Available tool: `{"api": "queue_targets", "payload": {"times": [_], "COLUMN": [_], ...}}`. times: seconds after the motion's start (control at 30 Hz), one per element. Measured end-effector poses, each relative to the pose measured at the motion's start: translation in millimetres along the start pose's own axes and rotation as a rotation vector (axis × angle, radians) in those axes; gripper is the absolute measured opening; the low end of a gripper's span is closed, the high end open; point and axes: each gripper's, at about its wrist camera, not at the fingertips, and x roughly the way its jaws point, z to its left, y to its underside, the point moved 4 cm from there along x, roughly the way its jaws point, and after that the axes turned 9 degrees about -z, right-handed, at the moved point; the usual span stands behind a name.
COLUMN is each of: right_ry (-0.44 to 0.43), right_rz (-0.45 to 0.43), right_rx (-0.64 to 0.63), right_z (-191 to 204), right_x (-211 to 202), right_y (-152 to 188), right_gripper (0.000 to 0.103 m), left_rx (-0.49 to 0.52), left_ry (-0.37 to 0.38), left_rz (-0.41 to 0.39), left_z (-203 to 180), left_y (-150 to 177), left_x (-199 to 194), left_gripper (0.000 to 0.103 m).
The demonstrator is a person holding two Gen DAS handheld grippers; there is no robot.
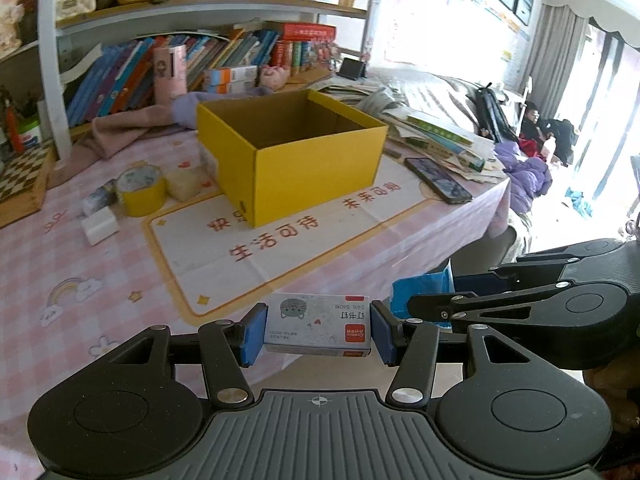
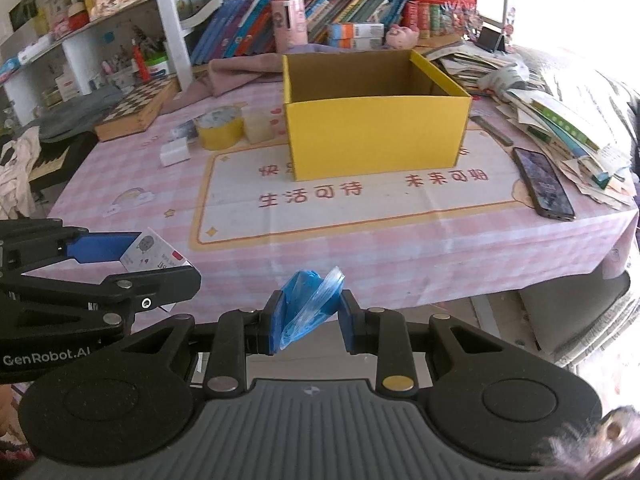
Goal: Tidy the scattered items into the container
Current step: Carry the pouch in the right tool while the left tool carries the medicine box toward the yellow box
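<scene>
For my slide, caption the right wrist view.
Right gripper holds a blue plastic bag, facing the open yellow box on the pink checked table.

Left claw (image 1: 318,332) gripping staple box (image 1: 318,330), yellow box (image 1: 316,168)

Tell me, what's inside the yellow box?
Inside the yellow box only brown cardboard walls show. Its front wall hides the bottom, so anything lying there cannot be seen.

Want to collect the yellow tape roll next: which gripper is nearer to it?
Left, slightly. The left gripper, holding a staple box, is on the tape roll side; the right gripper, holding blue plastic, is beside it, farther over.
</scene>
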Motion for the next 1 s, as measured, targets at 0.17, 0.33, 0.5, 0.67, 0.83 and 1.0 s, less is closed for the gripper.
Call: {"api": "queue_targets", "payload": {"times": [0.17,0.33,0.5,0.67,0.83,1.0], "right_ry": [0.018,0.043,0.069,0.081,0.076,0.065], "right_rz": [0.004,0.004,0.004,-0.004,-0.011,-0.008], "right_rx": [0.011,0.033,0.052,0.061,0.063,0.062], "right_z": [-8,-21,-35,-45,-53,-58], "right_x": [2,4,7,13,23,36], "right_y": [-1,-4,-8,-14,-24,-33], "right_gripper": [0.027,0.027,0.027,0.027,0.027,0.027], "left_rx": [0.015,0.039,0.059,0.075,0.092,0.094], "left_ry": [0.024,0.059,0.089,0.097,0.088,0.076], "left_rz": [0.007,0.017,0.022,0.008,-0.002,-0.004], "left_z": [-9,-17,-25,-28,-28,-25], "left_y": [-4,-9,-16,-25,-35,-44], "left_x": [11,24,37,46,55,66], "left_gripper": [0.053,0.053,0.053,0.053,0.053,0.053]}}
